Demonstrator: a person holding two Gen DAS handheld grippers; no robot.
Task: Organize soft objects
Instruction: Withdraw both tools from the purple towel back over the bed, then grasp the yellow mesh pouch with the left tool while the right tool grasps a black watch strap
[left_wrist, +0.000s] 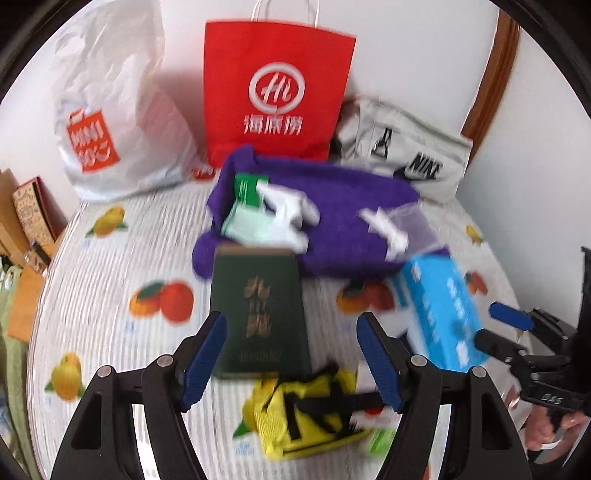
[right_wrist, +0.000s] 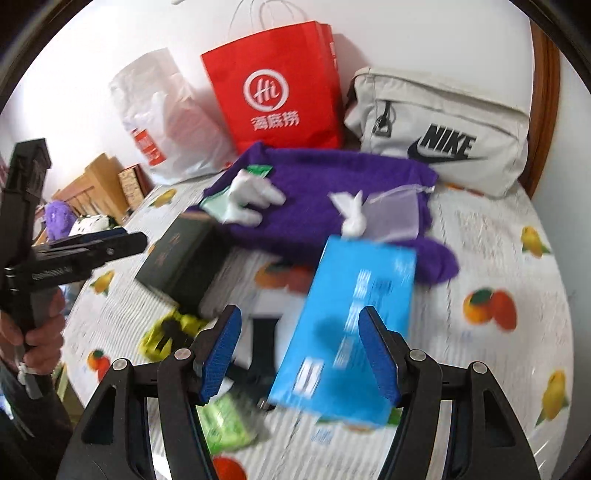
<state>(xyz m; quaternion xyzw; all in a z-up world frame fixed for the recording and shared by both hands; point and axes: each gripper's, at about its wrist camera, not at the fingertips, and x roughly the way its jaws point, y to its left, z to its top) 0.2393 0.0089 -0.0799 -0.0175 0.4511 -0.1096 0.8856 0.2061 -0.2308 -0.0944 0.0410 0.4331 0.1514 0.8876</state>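
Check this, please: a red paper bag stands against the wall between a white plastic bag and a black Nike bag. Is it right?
One detail is wrong: the Nike bag is pale grey, with a black logo. The right wrist view shows it. The red paper bag does stand between it and the white plastic bag.

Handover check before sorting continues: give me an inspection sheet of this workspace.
Surface: fruit-print cloth, crowded in the middle.
Job's things: purple towel bearing a white glove and a sheer pouch; yellow strapped bag.
Clutter: dark green box, blue box, green packet.
Grippers: left gripper open over the green box; right gripper open over the blue box; neither holds anything.
Cables: nothing seen.
Surroundings: red paper bag, white plastic bag, grey Nike bag along the wall.
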